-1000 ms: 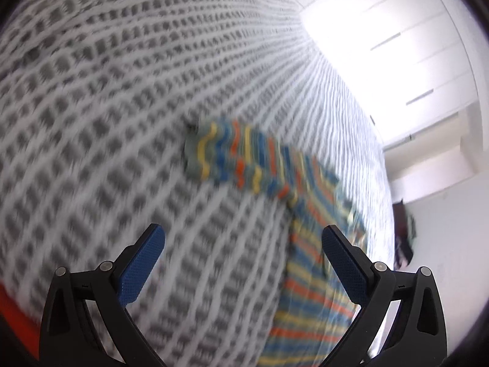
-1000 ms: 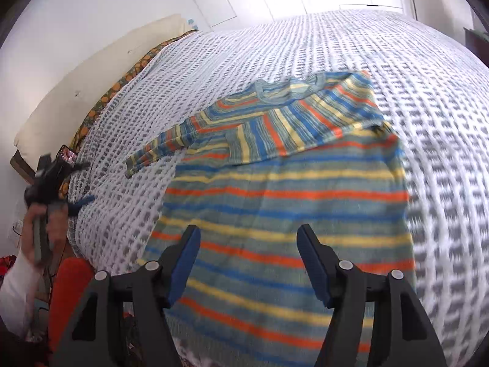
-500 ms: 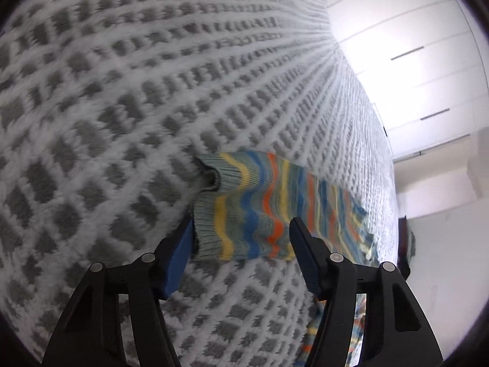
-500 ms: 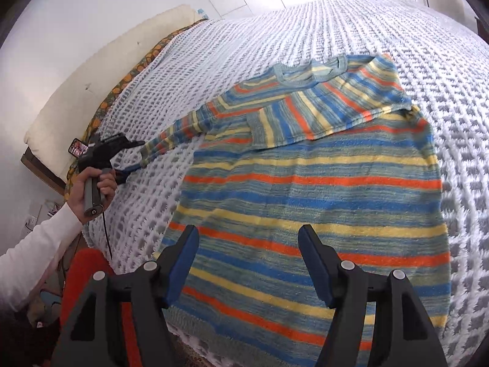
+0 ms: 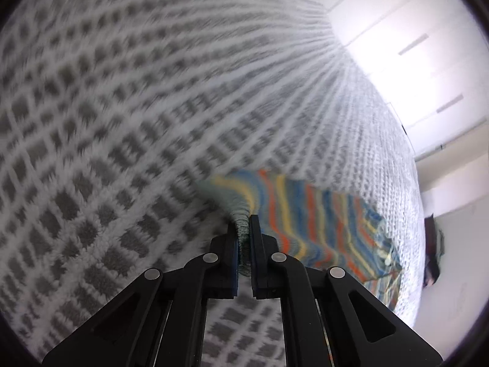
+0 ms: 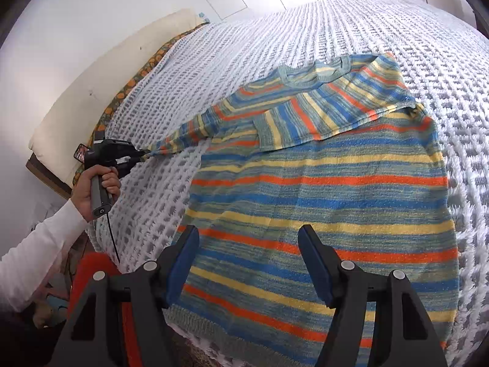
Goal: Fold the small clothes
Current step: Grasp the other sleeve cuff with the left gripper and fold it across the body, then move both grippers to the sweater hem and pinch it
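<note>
Headboard [image 6: 101, 82], cream, padded, at far left beyond the bed. Hand [image 6: 94, 188] in a white sleeve [image 6: 39, 244], near left, holding the left gripper [image 6: 146, 153]; its jaws have just been closing and now pinch the grey-green cuff [image 5: 243, 229] of the sweater's left sleeve [image 6: 186, 136], which runs taut toward the body. Bedspread [image 6: 382, 27], white with grey woven checks, covering the bed. Sweater [image 6: 330, 189], striped blue, yellow, orange and grey-green, lying flat at centre, collar far, hem near, right sleeve folded across the chest. Right gripper [image 6: 249, 258], near centre above the hem, blue pads standing wide apart, nothing between them.
</note>
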The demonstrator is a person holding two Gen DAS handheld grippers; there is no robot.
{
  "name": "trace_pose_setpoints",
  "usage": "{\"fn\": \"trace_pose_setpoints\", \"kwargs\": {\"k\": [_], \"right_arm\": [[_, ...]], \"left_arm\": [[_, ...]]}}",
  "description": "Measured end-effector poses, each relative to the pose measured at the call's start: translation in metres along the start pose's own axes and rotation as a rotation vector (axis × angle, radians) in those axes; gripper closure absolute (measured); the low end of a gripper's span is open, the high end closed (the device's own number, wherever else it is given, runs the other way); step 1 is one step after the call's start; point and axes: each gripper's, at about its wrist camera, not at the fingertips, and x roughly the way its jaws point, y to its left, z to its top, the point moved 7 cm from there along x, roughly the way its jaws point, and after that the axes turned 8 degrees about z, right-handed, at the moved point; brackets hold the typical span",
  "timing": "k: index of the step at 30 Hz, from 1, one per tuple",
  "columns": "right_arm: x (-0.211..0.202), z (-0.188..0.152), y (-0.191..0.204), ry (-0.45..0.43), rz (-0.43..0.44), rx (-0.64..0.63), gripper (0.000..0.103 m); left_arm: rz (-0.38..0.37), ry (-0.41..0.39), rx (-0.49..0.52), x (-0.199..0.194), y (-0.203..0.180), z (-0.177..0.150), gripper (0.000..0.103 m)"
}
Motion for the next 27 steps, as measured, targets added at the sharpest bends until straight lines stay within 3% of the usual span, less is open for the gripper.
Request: {"fn": "trace_pose_setpoints", "kwargs": {"k": [3, 6, 11, 12, 13, 14, 15, 18, 20, 24, 27], "right_arm": [[-0.009, 0.002, -0.004, -0.036, 0.003, 0.012, 0.036], [-0.022, 0.004, -0.012, -0.083, 0.001, 0.038, 0.036], [-0.046, 0.007, -0.029, -0.144, -0.013, 0.076, 0.036], [-0.051, 0.007, -0.032, -0.157, -0.019, 0.081, 0.036], [-0.057, 0.009, -0.036, -0.171, -0.024, 0.087, 0.036], [-0.063, 0.009, -0.039, -0.184, -0.026, 0.095, 0.036], [-0.068, 0.010, -0.044, -0.198, -0.029, 0.106, 0.036], [-0.089, 0.012, -0.061, -0.250, -0.036, 0.152, 0.036], [-0.100, 0.011, -0.074, -0.279, -0.055, 0.176, 0.036], [-0.105, 0.011, -0.098, -0.283, -0.088, 0.226, 0.036], [-0.097, 0.016, -0.097, -0.259, -0.058, 0.241, 0.036]], "left_arm": [[-0.037, -0.074, 0.184, -0.039, -0.071, -0.006, 0.099], [-0.131, -0.094, 0.367, -0.068, -0.160, -0.039, 0.099], [-0.280, -0.001, 0.596, -0.068, -0.283, -0.136, 0.098], [-0.281, 0.041, 0.648, -0.054, -0.304, -0.162, 0.094], [-0.274, 0.077, 0.681, -0.042, -0.315, -0.182, 0.079], [-0.259, 0.122, 0.711, -0.028, -0.319, -0.200, 0.053], [-0.234, 0.172, 0.730, -0.013, -0.319, -0.217, 0.047], [-0.234, 0.222, 0.706, -0.006, -0.300, -0.236, 0.046], [-0.236, 0.214, 0.669, -0.008, -0.276, -0.227, 0.044], [-0.149, 0.148, 0.592, -0.021, -0.209, -0.192, 0.037], [-0.098, 0.164, 0.627, -0.026, -0.169, -0.207, 0.037]]}}
